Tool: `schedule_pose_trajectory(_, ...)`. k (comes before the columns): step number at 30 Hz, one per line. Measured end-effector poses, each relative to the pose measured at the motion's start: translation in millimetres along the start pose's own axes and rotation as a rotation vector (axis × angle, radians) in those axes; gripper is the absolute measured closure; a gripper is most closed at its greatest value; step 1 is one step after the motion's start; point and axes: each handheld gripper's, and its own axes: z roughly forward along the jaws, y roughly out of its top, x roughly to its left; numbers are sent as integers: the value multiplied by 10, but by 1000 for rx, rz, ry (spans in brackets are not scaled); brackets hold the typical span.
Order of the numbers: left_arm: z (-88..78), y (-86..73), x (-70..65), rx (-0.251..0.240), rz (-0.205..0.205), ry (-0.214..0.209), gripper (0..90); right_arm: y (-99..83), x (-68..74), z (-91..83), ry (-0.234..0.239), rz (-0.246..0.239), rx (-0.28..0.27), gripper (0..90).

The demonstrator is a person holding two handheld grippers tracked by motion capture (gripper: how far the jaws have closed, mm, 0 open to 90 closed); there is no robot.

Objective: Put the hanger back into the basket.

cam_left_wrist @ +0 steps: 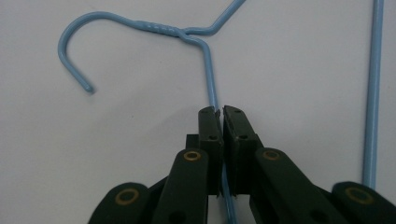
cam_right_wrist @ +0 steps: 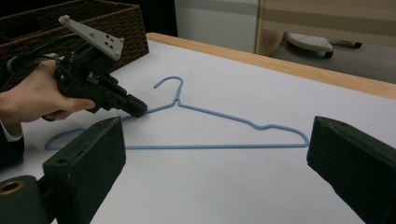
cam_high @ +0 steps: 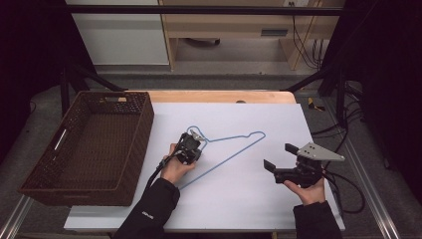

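From the high view, a blue wire hanger [cam_high: 226,149] lies flat on the white sheet [cam_high: 239,199] that covers the table, its hook toward the far side and its long bottom bar running diagonally toward the person. The left gripper [cam_high: 190,144] is lowered onto the hanger's sloping arm just below the hook, held by the person's left hand [cam_high: 175,168]. To the right, well apart from the hanger, the right gripper [cam_high: 276,158] is held above the sheet with its jaws spread and nothing between them. A dark woven basket [cam_high: 130,149] stands at the left edge of the table, just beside the sheet. In the left gripper view, the two black jaws are pressed together on the hanger's [cam_left_wrist: 210,79] thin wire a little below the twisted neck; the wire runs between the pads and out beneath them, and the curved hook lies up and to the left on the white surface. The hanger's long bar runs along the right side of this view. In the right gripper view, its own jaws stand wide apart at the lower corners, empty, with the whole hanger [cam_right_wrist: 219,145] lying on the sheet between and beyond them. The left gripper [cam_right_wrist: 137,108] pinches the hanger's arm near the neck, and the basket [cam_right_wrist: 122,22] sits behind it.
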Motion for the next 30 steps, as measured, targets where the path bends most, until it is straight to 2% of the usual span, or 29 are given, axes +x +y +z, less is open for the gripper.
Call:
schedule_pose_trajectory(6, -21, 1, -25, -5, 3, 2, 868, -1, 2, 6, 2, 0, 2, 50)
schedule_pose_trajectory(15, -228, 16, -83, -79, 18, 36, 869, -5, 8, 20, 3, -1, 7, 51)
schedule_pose_trajectory(27, -446, 12, -179, -135, 56, 61, 870, -8, 15, 48, 6, -4, 12, 54)
schedule_pose_trajectory(30, -496, 11, -202, -137, 68, 66, 870, -4, 22, 66, 10, -6, 17, 55)
